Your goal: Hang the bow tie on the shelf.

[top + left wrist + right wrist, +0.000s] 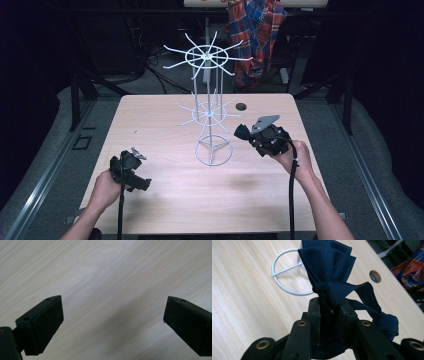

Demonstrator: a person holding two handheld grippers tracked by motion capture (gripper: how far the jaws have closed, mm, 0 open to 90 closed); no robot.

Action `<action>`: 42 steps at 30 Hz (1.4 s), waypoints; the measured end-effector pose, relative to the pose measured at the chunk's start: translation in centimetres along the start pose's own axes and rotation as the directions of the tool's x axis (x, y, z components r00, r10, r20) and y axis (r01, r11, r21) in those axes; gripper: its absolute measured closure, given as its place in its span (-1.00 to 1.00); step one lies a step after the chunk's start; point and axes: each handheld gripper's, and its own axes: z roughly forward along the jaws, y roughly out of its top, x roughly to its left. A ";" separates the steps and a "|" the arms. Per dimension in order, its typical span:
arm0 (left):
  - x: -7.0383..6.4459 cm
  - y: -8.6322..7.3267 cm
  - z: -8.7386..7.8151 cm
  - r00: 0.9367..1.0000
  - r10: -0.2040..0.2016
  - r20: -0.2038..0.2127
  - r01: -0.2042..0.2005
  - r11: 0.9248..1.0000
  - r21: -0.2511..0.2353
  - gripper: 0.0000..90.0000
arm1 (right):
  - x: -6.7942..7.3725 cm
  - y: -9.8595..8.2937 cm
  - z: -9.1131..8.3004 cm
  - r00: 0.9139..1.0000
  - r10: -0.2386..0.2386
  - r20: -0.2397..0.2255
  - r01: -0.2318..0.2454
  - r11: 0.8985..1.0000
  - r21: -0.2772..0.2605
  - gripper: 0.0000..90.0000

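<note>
Right gripper view: the right hand-held gripper (pixel 329 308) pinches a navy-blue cloth bow tie (pixel 329 267) at frame centre, beside the white wire display stand (pixel 212 115). Likely next: hanging it on a prong. The left hand-held gripper (pixel 112 315) hovers spread over the pale wooden bench (pixel 105 270).

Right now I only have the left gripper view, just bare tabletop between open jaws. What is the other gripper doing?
Observer: The right gripper is clamped on a dark blue bow tie.
Operator: Where is it relative to the rack?
Observer: In the high view it is held beside the white wire rack, on its right, near the ring base.
Operator: Anything hanging on the rack?
Observer: No, its spokes are bare.
</note>
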 end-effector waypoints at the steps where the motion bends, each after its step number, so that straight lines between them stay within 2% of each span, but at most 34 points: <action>1: 0.0 0.0 0.0 1.000 0.001 0.001 -0.001 1.000 0.000 -0.94 | 0.0 0.0 0.0 1.000 0.000 0.000 0.000 1.000 0.000 0.66; 5: 0.0 0.0 0.0 1.000 0.001 0.001 -0.001 1.000 0.000 -0.94 | 0.1 0.7 -0.1 0.999 -0.027 0.018 0.027 0.999 -0.016 0.66; 13: 0.0 0.0 0.0 1.000 0.003 0.002 -0.003 1.000 0.001 -0.94 | 0.0 1.4 -0.4 0.999 -0.041 0.034 0.042 0.999 -0.023 0.66; 18: 0.0 0.0 0.0 1.000 0.003 0.004 -0.003 1.000 0.001 -0.94 | 0.1 1.9 -0.8 0.996 -0.068 0.051 0.069 0.997 -0.024 0.66; 22: 0.0 0.0 0.1 1.000 0.002 0.006 -0.002 1.000 0.001 -0.94 | 0.2 2.3 -1.3 0.996 -0.069 0.056 0.072 0.996 -0.052 0.66; 29: 0.0 0.0 0.1 1.000 0.003 0.005 -0.003 1.000 0.002 -0.94 | 0.1 2.8 -1.9 0.993 -0.086 0.083 0.091 0.994 -0.057 0.66; 31: 0.0 0.0 0.1 1.000 0.003 0.005 -0.003 1.000 0.000 -0.94 | 0.0 3.1 -2.3 0.993 -0.077 0.085 0.084 0.993 -0.082 0.66; 40: 0.0 -0.1 0.0 1.000 0.002 0.003 -0.002 1.000 0.002 -0.94 | -0.1 4.3 -2.6 0.993 -0.094 0.078 0.102 0.988 -0.112 0.66; 42: 0.0 -0.1 0.0 1.000 0.002 0.004 -0.002 1.000 0.003 -0.94 | -0.1 4.4 -2.5 0.994 -0.093 0.065 0.100 0.987 -0.124 0.66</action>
